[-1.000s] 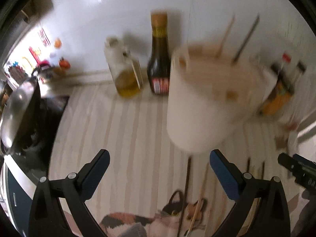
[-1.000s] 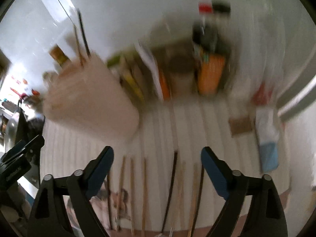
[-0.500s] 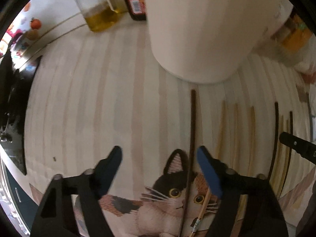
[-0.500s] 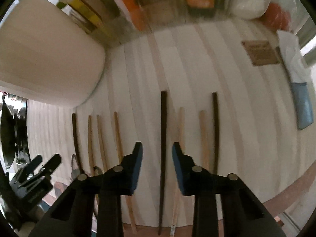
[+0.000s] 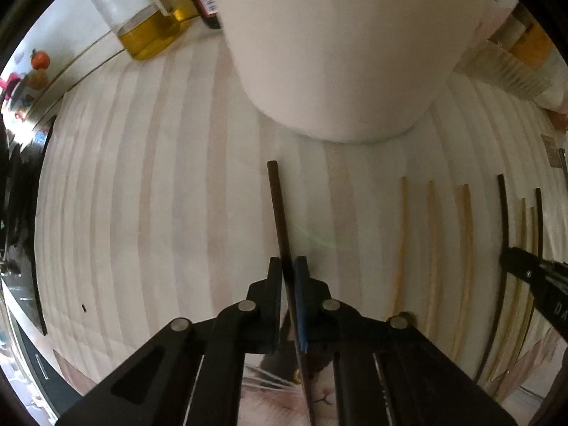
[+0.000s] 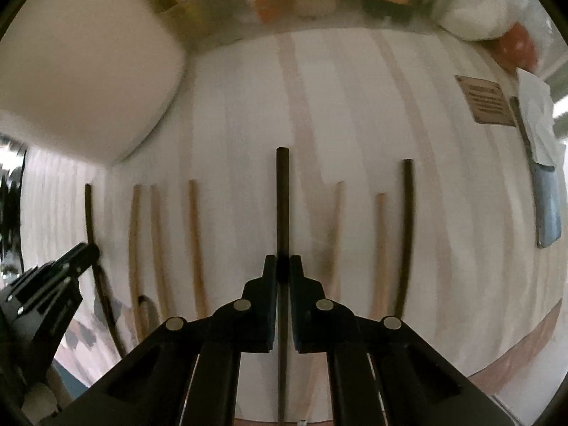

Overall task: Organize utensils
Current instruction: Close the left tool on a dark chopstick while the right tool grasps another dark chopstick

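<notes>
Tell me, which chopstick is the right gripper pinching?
The dark chopstick in the middle, clamped in the right gripper. Lighter wooden ones lie loose beside it.

Black grippers (image 5: 288, 269), blue pads, silver rivets

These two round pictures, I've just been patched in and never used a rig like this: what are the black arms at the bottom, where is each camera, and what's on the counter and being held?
No robot here: a person holds a two-finger tool in each hand, and a fisheye camera on each tool looks forward along its fingers. The black arms at the bottom are those fingers.

The left wrist view shows the left tool shut on a dark chopstick. The right wrist view shows the right tool shut on another dark chopstick. Each tool appears at the edge of the other's view.

On the pale striped counter more chopsticks lie side by side, some light wood, some dark. Behind them stands a big white holder. Oil and sauce bottles stand at the back.
</notes>
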Action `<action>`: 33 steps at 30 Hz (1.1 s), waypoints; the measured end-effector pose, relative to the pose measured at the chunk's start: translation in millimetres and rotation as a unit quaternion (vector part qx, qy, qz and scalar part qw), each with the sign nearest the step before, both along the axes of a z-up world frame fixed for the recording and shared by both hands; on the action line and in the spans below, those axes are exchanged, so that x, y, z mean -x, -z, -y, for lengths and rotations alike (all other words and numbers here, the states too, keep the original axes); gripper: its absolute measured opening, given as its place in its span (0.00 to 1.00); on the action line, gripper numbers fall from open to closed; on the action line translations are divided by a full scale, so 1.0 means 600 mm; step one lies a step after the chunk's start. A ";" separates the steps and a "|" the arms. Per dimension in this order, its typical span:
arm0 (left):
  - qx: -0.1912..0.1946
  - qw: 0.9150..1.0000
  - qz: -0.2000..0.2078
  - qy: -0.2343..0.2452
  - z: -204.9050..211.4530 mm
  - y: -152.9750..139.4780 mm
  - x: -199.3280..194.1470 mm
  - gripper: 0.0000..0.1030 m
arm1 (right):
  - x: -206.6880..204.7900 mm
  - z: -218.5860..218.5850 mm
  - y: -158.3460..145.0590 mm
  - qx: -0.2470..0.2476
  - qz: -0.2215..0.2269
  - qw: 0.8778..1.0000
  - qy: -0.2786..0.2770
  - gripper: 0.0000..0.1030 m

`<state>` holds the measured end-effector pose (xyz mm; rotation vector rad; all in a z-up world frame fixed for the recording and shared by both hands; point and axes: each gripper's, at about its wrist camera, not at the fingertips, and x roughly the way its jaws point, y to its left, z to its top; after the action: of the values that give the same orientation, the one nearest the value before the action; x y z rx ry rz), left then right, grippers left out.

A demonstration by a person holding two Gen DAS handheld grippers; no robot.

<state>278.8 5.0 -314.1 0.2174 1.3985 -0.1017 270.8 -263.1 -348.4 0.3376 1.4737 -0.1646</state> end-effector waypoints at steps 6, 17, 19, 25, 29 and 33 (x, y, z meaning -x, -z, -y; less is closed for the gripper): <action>0.004 1.000 -0.016 -0.022 -0.054 -0.003 0.022 0.04 | 0.015 -0.041 -0.001 -0.015 -0.012 0.999 -0.027 0.06; 0.012 0.999 -0.015 -0.034 -0.069 -0.003 0.018 0.04 | 0.007 -0.045 -0.005 -0.008 -0.044 0.997 -0.057 0.07; 0.013 0.999 -0.014 -0.034 -0.073 0.000 0.028 0.04 | -0.002 -0.047 -0.006 -0.004 -0.047 0.997 -0.056 0.07; 0.012 0.999 -0.015 -0.033 -0.070 0.002 0.030 0.04 | -0.042 -0.060 -0.005 0.007 -0.055 0.997 -0.054 0.07; 0.012 0.999 -0.015 -0.034 -0.070 0.002 0.027 0.04 | -0.046 -0.061 0.006 0.010 -0.059 0.997 -0.046 0.06; 0.011 0.999 -0.013 -0.033 -0.065 0.002 0.025 0.04 | -0.052 -0.072 0.008 0.025 -0.056 0.997 -0.054 0.06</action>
<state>263.5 44.2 -315.2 0.1517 1.4293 -0.0648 302.3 -219.8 -353.2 0.2108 1.5911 -0.1352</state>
